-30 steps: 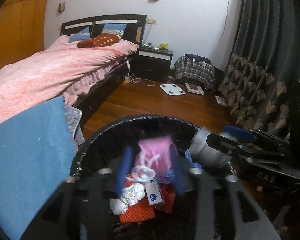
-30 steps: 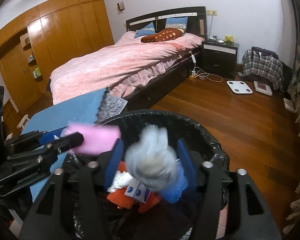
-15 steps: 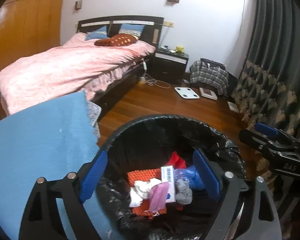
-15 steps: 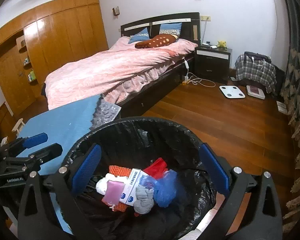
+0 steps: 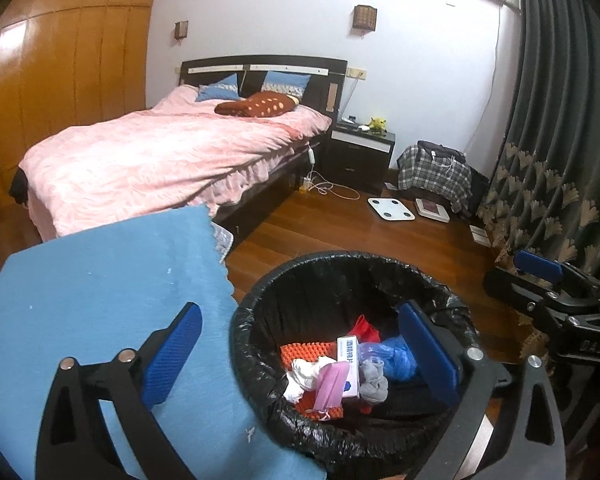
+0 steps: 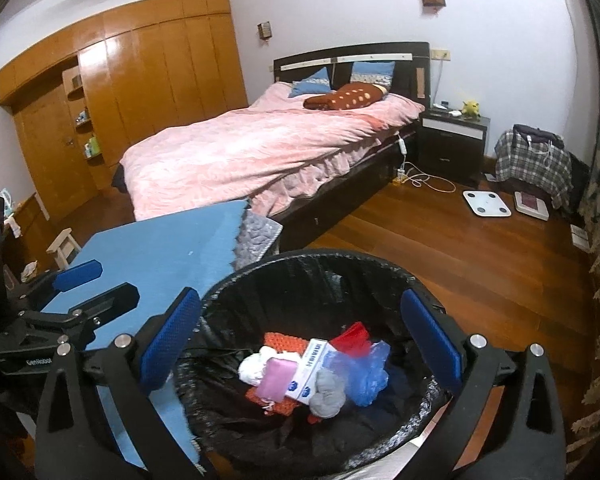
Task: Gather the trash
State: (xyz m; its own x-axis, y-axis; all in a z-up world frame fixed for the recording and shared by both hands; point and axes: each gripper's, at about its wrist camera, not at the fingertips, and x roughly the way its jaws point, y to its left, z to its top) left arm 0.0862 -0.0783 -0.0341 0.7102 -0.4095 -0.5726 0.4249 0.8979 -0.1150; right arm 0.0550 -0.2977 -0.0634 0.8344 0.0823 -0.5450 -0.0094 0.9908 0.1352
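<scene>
Hovering – both grippers [image 5: 300, 360] [image 6: 300, 340] wide, empty | trash in bin [image 6: 388, 276]

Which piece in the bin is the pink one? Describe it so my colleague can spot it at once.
Find the black-lined trash bin beside the blue mat, near the foot of the bed. In the heap at its bottom, the pink packet lies towards the mat side, between a white wad and a white box with blue print. It is the only flat, pale pink piece there.

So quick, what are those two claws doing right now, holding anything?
Left gripper: open, holding nothing, jaws just opened over the bin.
Right gripper: open, holding nothing, jaws just opened over the same bin.
</scene>
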